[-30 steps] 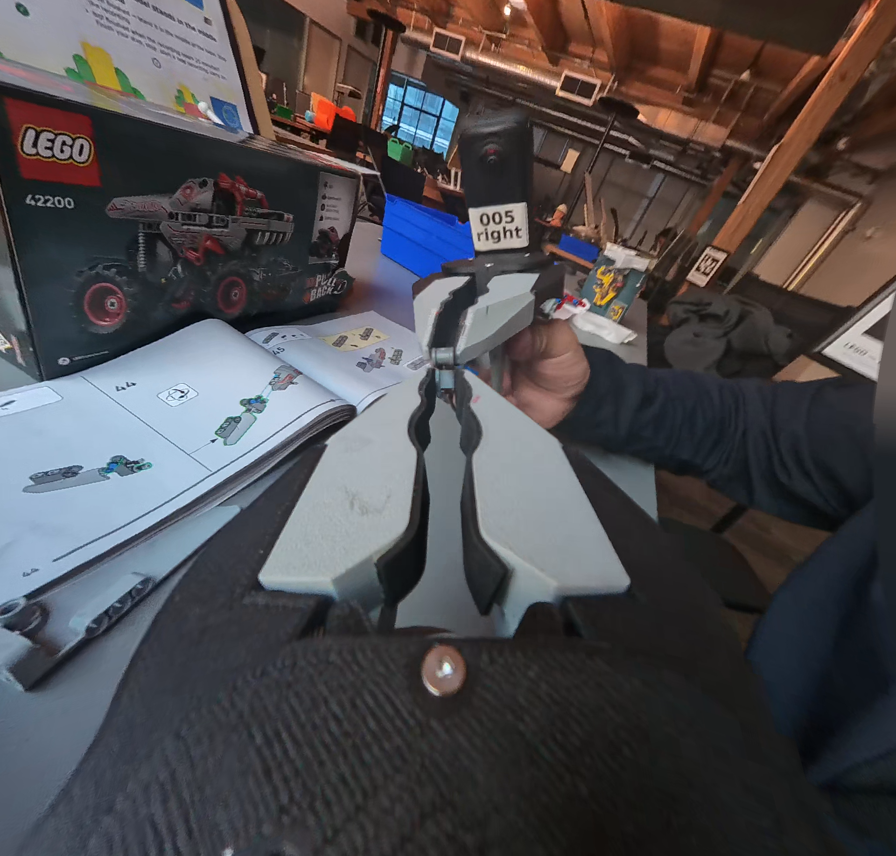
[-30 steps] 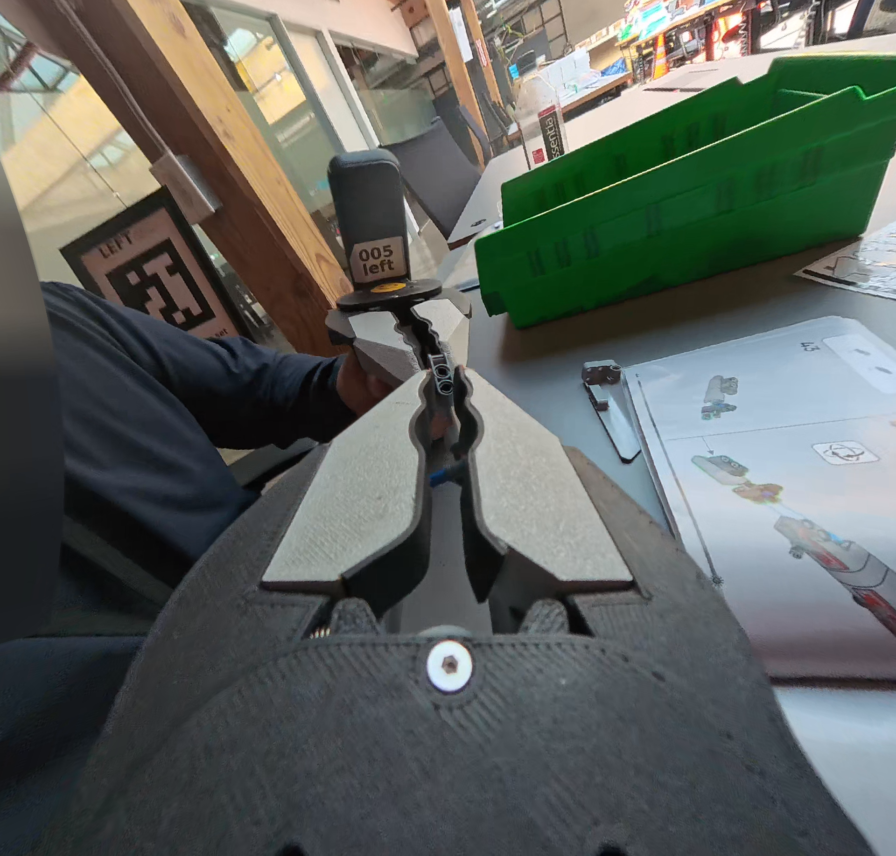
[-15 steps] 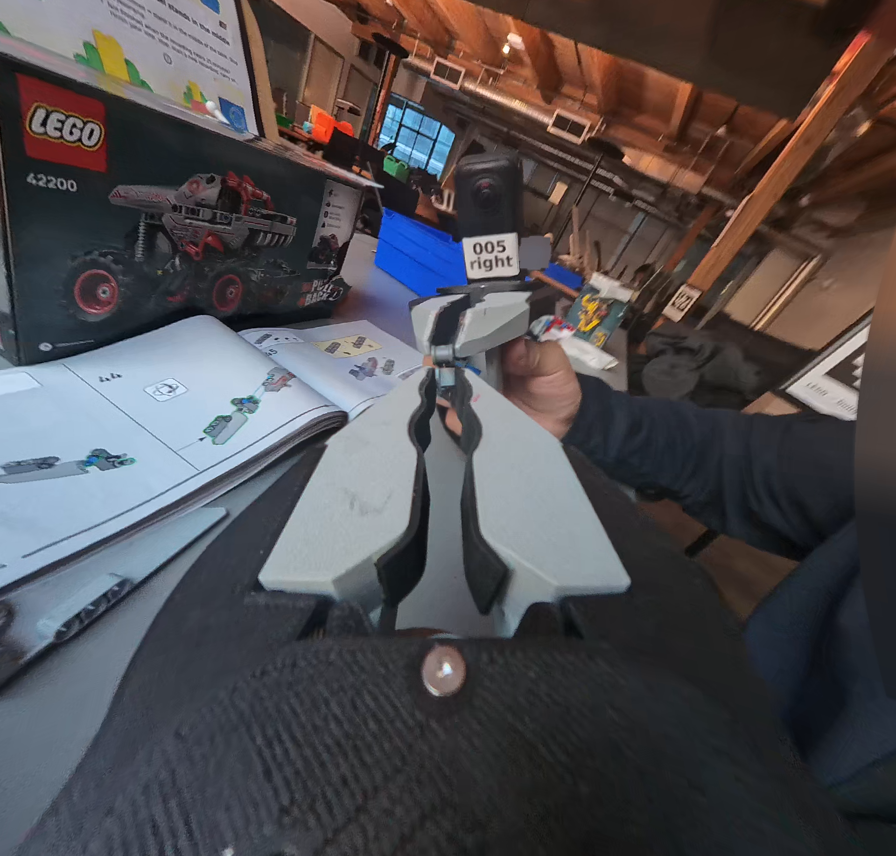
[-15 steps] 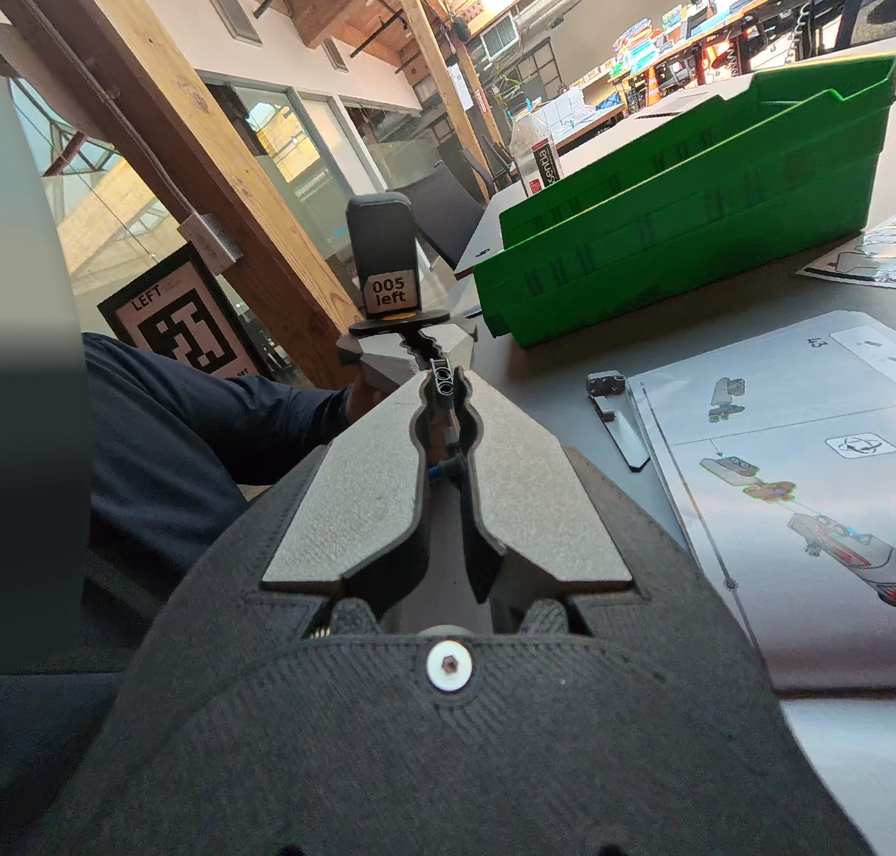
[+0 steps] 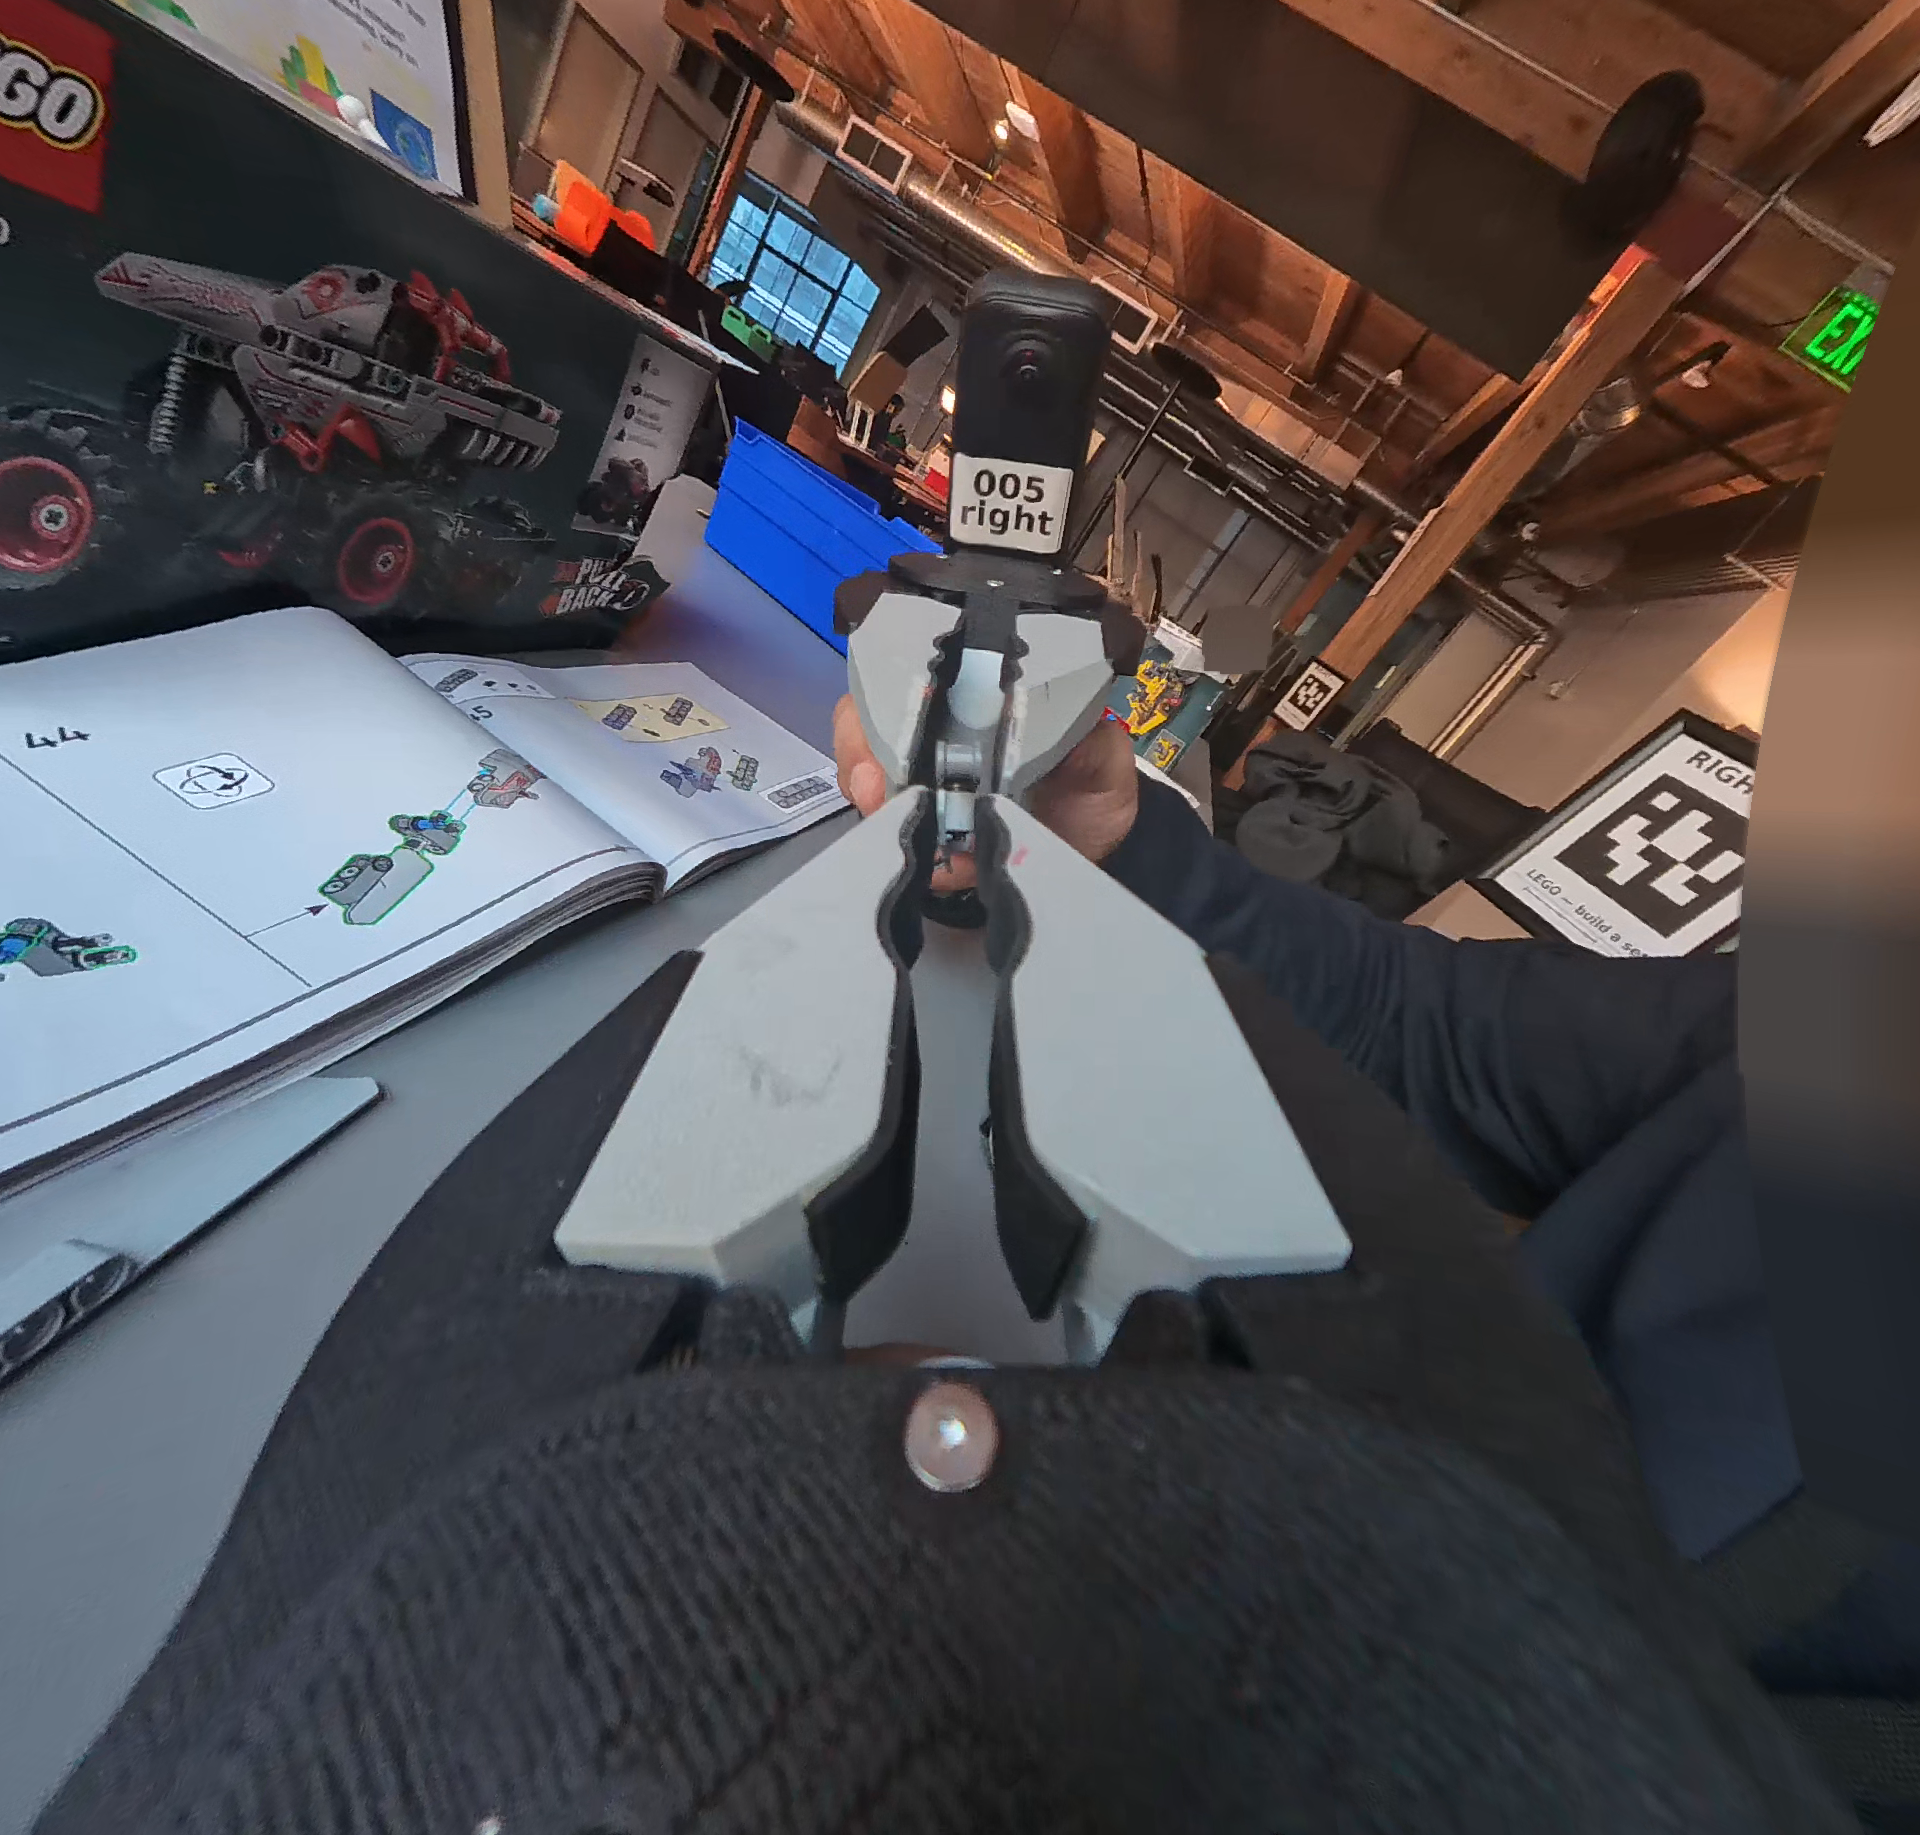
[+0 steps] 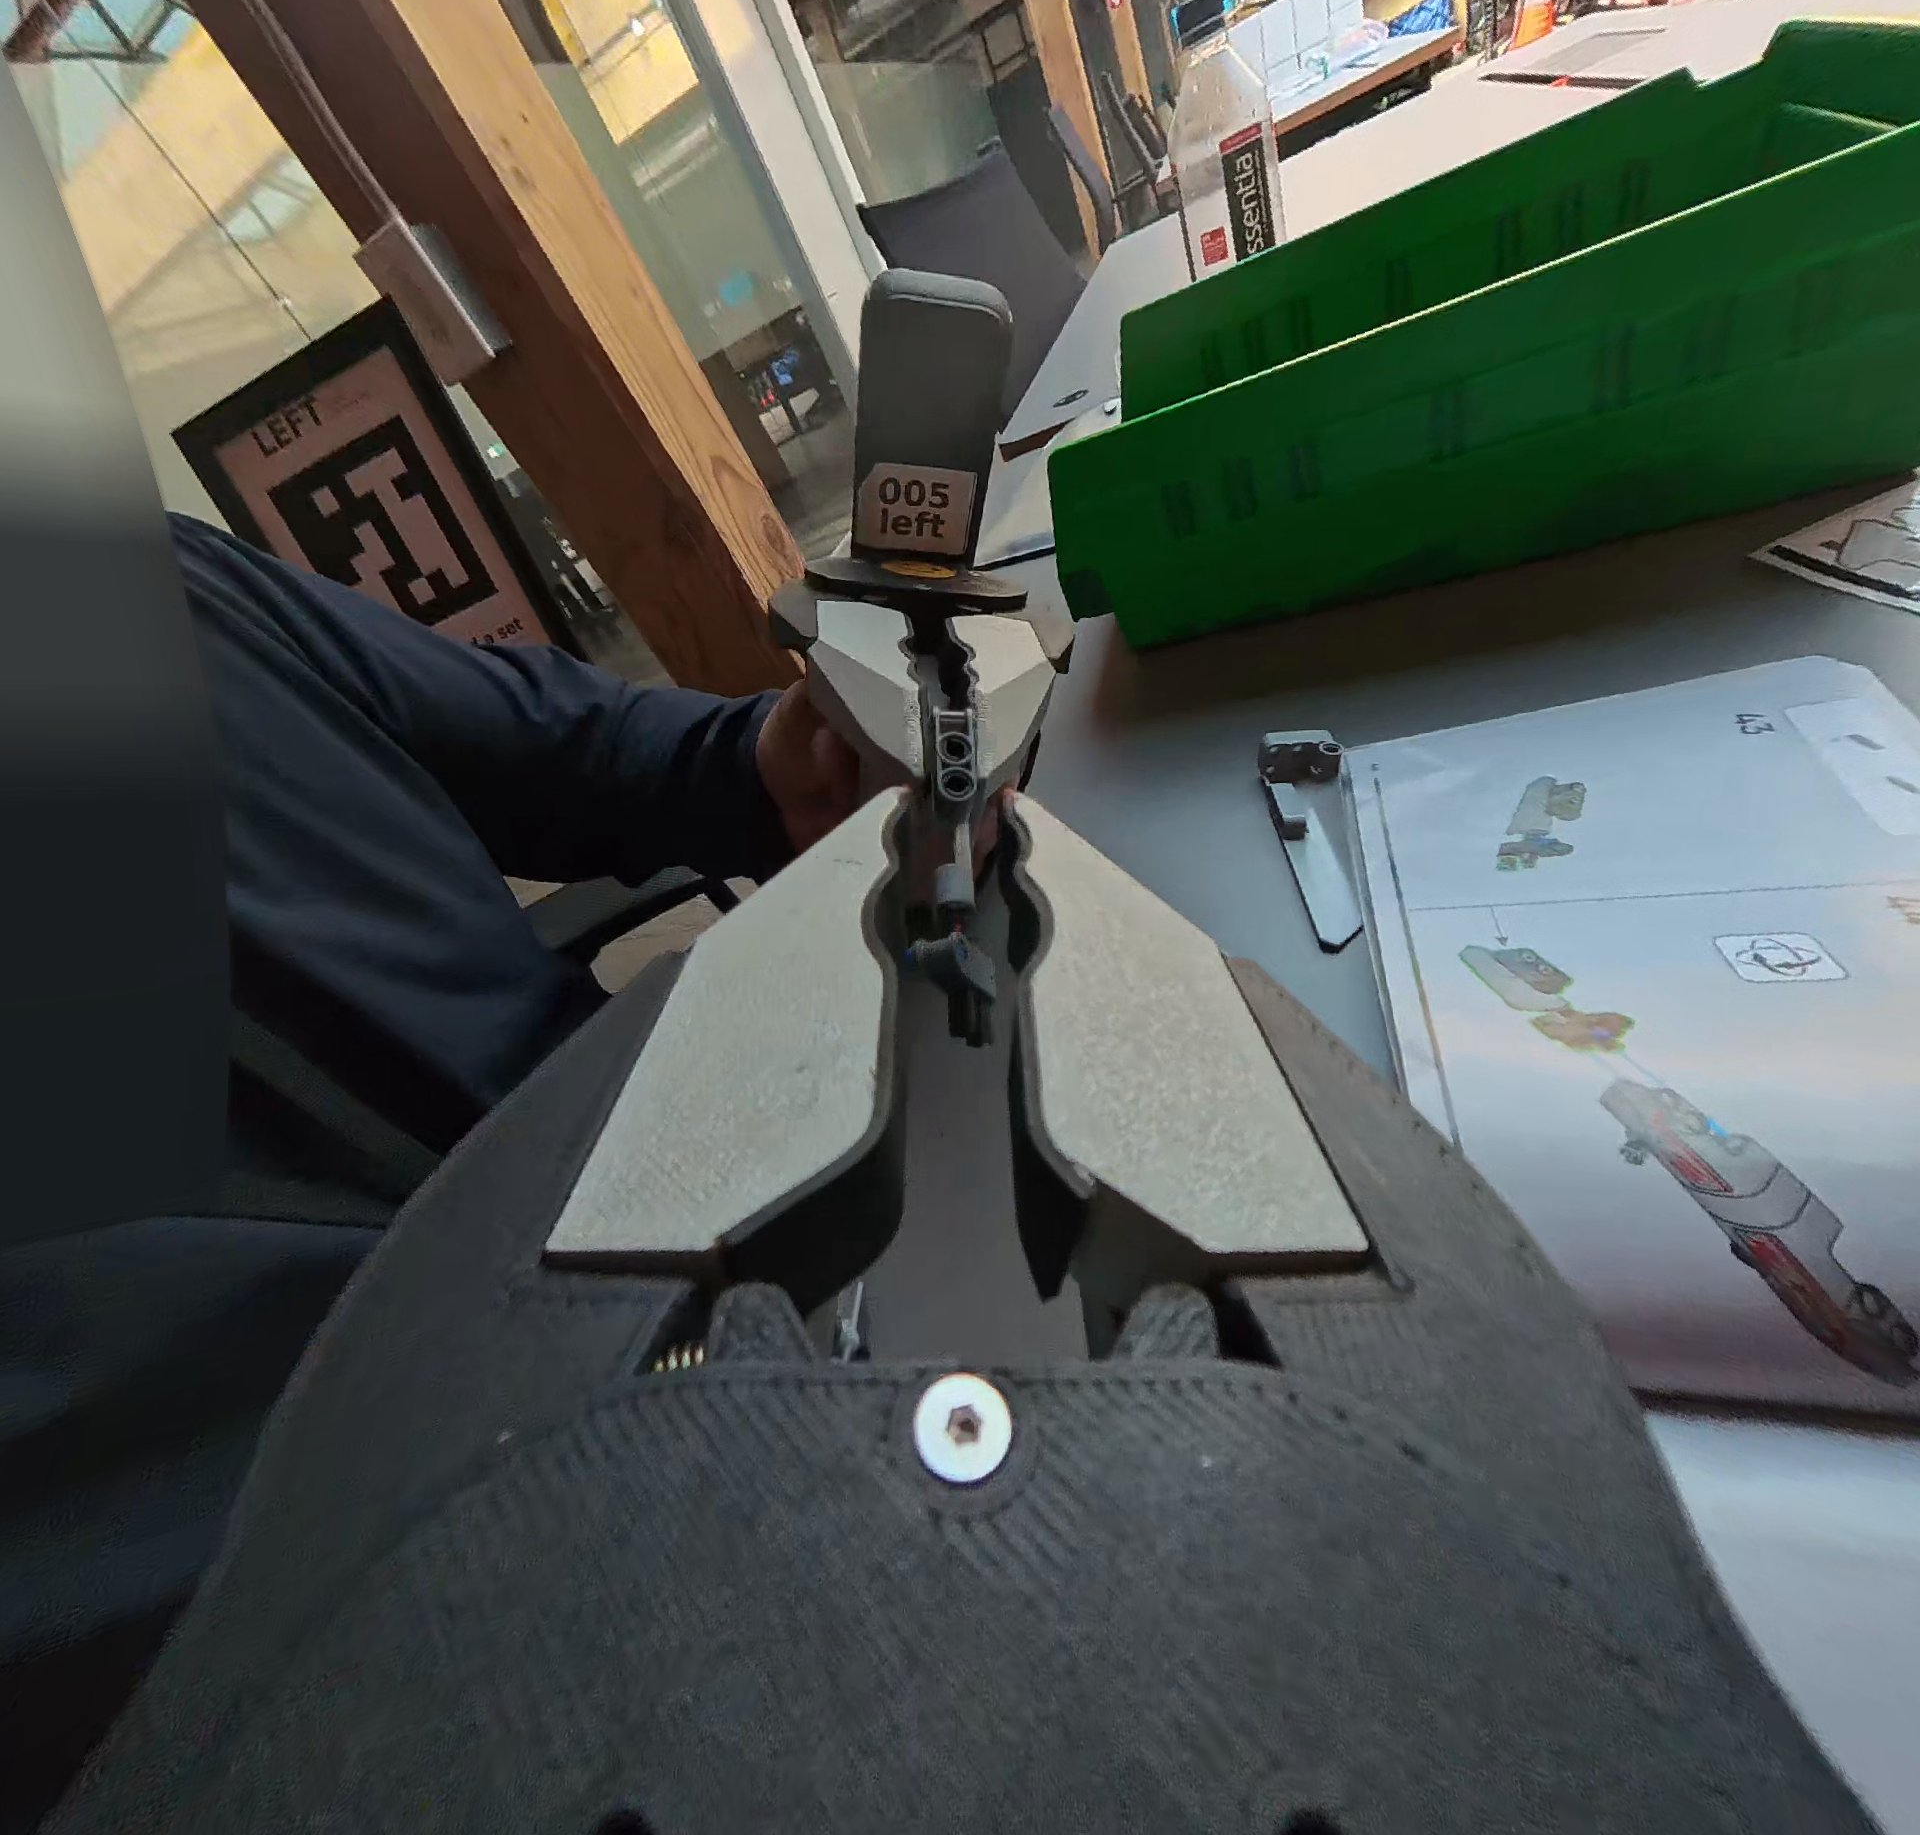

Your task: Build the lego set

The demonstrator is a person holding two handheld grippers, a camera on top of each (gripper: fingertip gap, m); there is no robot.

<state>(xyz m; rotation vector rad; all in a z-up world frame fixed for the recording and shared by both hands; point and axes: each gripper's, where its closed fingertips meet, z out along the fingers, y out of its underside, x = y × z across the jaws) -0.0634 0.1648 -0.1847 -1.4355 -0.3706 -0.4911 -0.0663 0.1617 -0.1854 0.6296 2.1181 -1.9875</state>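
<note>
A small grey lego assembly (image 6: pixel 956 769) is held in the air between my two grippers, which face each other tip to tip. My left gripper (image 5: pixel 951 821) is shut on its grey beam end, which shows in the left wrist view (image 5: pixel 956 783). In the right wrist view the left gripper (image 6: pixel 951 720) sits straight ahead. My right gripper (image 6: pixel 951 819) is shut on the other end, where a blue and black pin part (image 6: pixel 961 966) sits between its pads. The right gripper (image 5: pixel 971 736) also shows in the left wrist view, with a hand behind it.
An open instruction booklet (image 5: pixel 312 850) lies on the grey table and also shows in the right wrist view (image 6: pixel 1662 954). Behind it stands the set's box (image 5: pixel 312 414). A flat grey lego panel (image 6: pixel 1304 850) lies by the booklet. Green bins (image 6: pixel 1507 414) and a blue bin (image 5: pixel 800 538) stand farther back. Left and right tips are no more than a few centimetres apart.
Both grippers have stayed tip to tip on the assembly. The pair has tilted and shifted a little, so the right gripper now faces the left wrist view squarely.
</note>
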